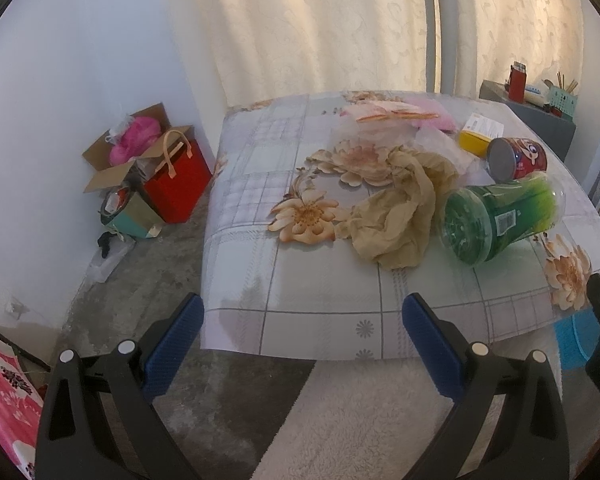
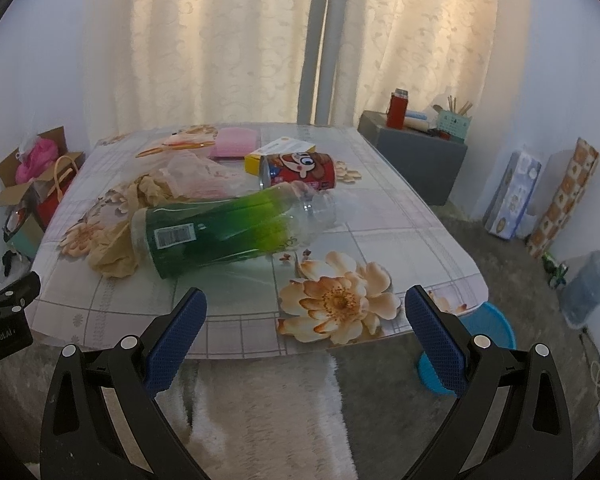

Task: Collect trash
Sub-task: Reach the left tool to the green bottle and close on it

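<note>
Each gripper, the left gripper [image 1: 302, 312] and the right gripper [image 2: 306, 306], has two black plastic arms with triangular cut-outs low in the frame. Round silver screw heads sit on the arms, and the fingers [image 1: 174, 346] carry dark blue, finely textured pads. At the left edge of the right wrist view, the other gripper's black body bears small white lettering, partly cut off.

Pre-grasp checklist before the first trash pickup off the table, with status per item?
1. Left hand-held gripper open and empty: ok.
2. Right hand-held gripper open and empty: ok.
3. Green bottle reachable: ok; it lies on its side near the table's front edge, closest to the right hand-held gripper.
4. Bottle free of clutter: not ok; its base end rests against the crumpled tan bag, and the red can lies just behind it.
5. Blue basket on the floor by the table corner, ready to take trash: cannot tell; mostly hidden.
</note>
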`<state>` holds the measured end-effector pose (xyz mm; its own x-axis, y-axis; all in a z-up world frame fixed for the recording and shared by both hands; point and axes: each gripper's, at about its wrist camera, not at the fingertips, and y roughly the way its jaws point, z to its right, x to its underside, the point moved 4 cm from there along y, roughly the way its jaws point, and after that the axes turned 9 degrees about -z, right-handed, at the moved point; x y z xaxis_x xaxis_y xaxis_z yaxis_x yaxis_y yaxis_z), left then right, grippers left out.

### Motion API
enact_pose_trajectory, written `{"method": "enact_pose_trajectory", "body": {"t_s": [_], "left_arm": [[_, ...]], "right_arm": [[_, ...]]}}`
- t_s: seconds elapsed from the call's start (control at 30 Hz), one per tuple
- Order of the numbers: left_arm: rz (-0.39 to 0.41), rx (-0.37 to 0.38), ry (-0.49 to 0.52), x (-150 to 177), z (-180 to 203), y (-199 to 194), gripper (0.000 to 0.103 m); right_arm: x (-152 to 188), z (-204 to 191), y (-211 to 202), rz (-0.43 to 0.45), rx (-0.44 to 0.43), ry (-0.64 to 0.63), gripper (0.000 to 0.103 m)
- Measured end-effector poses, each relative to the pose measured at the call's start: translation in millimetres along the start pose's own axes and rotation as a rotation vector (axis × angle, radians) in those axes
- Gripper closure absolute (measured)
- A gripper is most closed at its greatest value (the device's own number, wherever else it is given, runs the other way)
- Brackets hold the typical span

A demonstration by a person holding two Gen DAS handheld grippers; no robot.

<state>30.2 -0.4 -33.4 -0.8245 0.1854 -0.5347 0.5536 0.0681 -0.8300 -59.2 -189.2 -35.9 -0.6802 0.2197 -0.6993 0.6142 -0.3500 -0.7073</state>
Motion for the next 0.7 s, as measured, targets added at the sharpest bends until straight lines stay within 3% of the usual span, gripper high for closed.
{"method": "enact_pose_trajectory", "body": {"t_s": [0.17, 0.33, 0.57, 0.7], "left_arm": [[-0.021, 0.030, 0.020, -3, 7, 8, 0.006], [-0.012, 0.139, 0.028, -8, 14, 15, 0.006], [0.112, 0.468, 0.058, -24, 26, 1, 0.006], [0.138, 0.626, 0.134, -44, 46, -10, 0.006]], "right_arm": [[0, 9, 8, -0.014, 0.008, 0.018, 0.008], [-3, 21, 18, -0.019, 0.000, 0.041, 0.008], [-8, 42, 29, -0.007, -0.077, 0.090, 0.008], [-16, 51, 34, -0.025, -0.100, 0.127, 0.008]]}}
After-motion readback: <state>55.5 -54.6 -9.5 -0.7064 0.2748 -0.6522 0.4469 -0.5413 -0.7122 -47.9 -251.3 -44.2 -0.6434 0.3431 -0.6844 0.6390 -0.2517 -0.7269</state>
